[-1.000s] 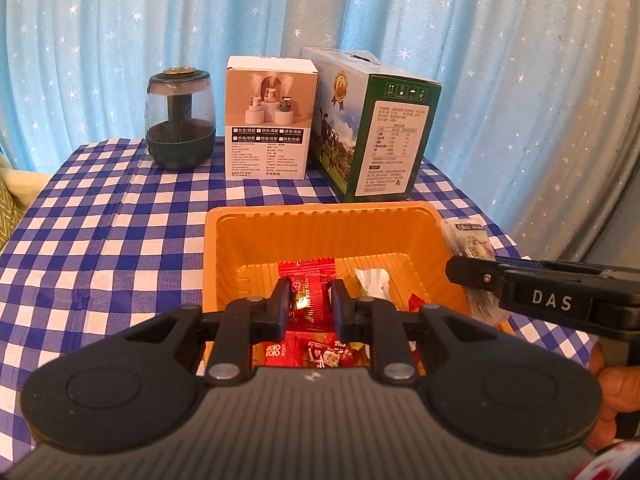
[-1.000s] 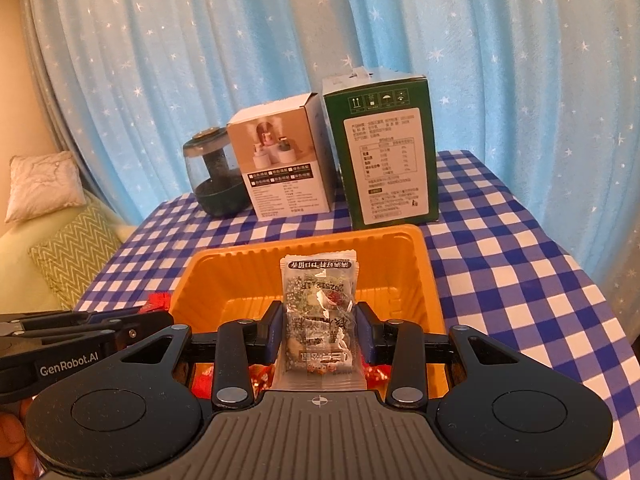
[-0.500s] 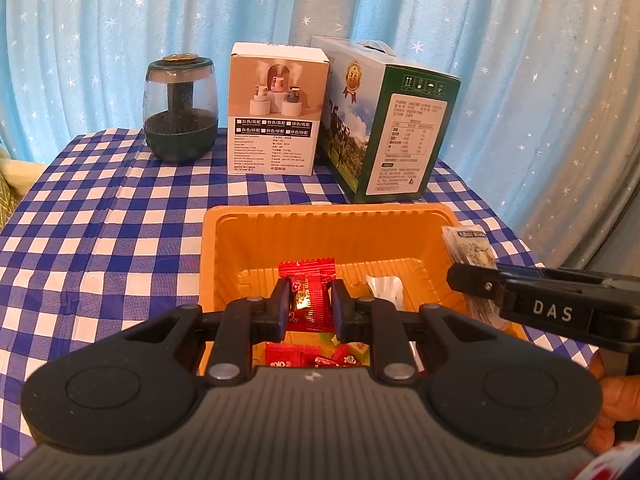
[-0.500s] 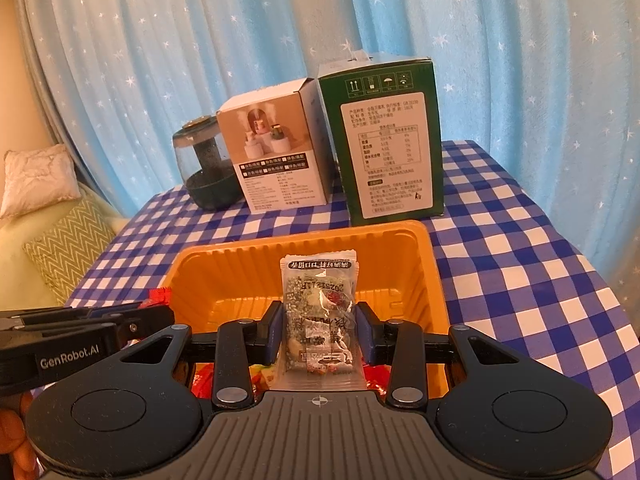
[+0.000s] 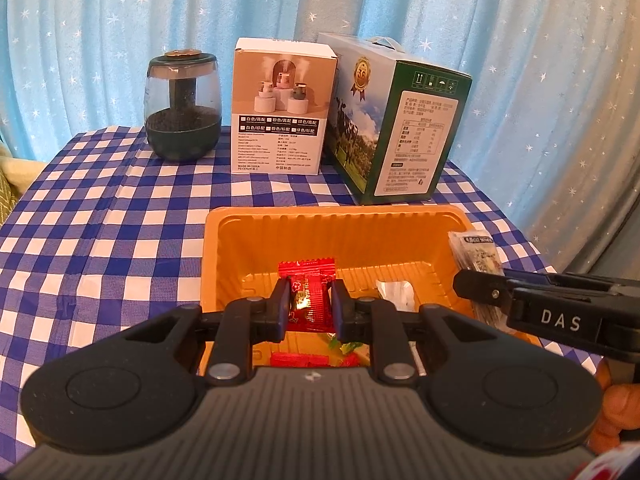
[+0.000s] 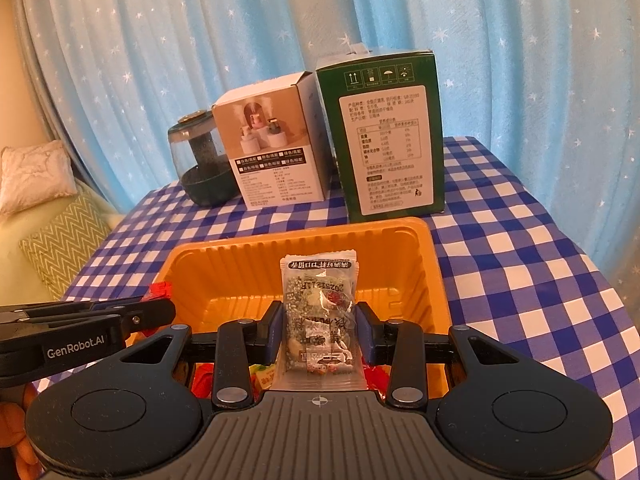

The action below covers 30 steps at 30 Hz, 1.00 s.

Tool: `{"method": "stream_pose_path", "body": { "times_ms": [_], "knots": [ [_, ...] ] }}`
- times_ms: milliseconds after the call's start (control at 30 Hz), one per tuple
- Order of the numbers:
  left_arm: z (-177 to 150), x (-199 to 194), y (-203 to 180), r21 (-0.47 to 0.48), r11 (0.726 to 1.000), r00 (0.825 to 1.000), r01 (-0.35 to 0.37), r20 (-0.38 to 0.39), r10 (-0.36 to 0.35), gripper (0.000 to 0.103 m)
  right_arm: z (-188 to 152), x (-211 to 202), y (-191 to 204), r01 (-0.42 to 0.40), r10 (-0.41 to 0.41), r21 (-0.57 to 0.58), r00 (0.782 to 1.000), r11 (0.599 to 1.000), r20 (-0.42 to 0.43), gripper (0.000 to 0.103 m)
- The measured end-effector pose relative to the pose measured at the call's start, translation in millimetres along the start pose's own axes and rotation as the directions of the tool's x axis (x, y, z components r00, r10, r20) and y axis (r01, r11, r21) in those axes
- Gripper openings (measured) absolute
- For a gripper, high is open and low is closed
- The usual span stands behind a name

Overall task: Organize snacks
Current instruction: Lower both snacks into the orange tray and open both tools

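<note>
Your left claw [image 5: 309, 305] pinches a red candy wrapper [image 5: 308, 294] above the near half of the orange plastic tray [image 5: 332, 220]; your right claw [image 6: 319, 326] pinches a clear packet of mixed grain snack [image 6: 319, 312] upright over the same tray. Both snacks appear held clear of the tray floor, so the step in hand is judged to be carrying two picked items, either into or out of the tray; the views do not settle which.

The next move calls for lowering each packet to its place before you spread the fingers, keeping the two claws apart at the tray's near edge.

The left wrist view alone shows a white wrapper [image 5: 394, 294] on the tray floor. The right wrist view alone shows cushions [image 6: 60, 240] beyond the left edge of the checked table [image 6: 520, 264]. Far across the table stand a dark jar [image 5: 183, 106], a white humidifier box [image 5: 282, 108] and a green carton [image 5: 400, 128].
</note>
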State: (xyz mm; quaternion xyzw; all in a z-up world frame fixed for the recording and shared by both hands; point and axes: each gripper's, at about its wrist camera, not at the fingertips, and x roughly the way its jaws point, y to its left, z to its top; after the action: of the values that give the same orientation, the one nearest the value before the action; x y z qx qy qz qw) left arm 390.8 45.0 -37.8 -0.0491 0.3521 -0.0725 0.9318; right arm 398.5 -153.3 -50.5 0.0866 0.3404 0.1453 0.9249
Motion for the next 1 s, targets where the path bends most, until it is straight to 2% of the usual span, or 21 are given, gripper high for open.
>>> {"method": "stream_pose_path", "body": {
  "times_ms": [200,267,1000],
  "knots": [
    [1.6,8.4,-1.1,0.011,1.0,1.0,-0.001,-0.004,0.001,0.021,-0.8,2.1,-0.1,0.001,-0.001,0.0,1.0,1.0,-0.003,0.038],
    [0.7,9.4,0.5,0.002,1.0,1.0,-0.015,-0.004,0.015,0.036,-1.5,3.2,-0.7,0.0,0.0,0.001,1.0,1.0,-0.006,0.038],
    [0.4,4.1,4.9,0.018,0.999,1.0,-0.03,-0.007,0.03,0.037,0.2,6.7,8.5,-0.017,0.017,0.009,1.0,1.0,0.002,0.038]
  ]
}}
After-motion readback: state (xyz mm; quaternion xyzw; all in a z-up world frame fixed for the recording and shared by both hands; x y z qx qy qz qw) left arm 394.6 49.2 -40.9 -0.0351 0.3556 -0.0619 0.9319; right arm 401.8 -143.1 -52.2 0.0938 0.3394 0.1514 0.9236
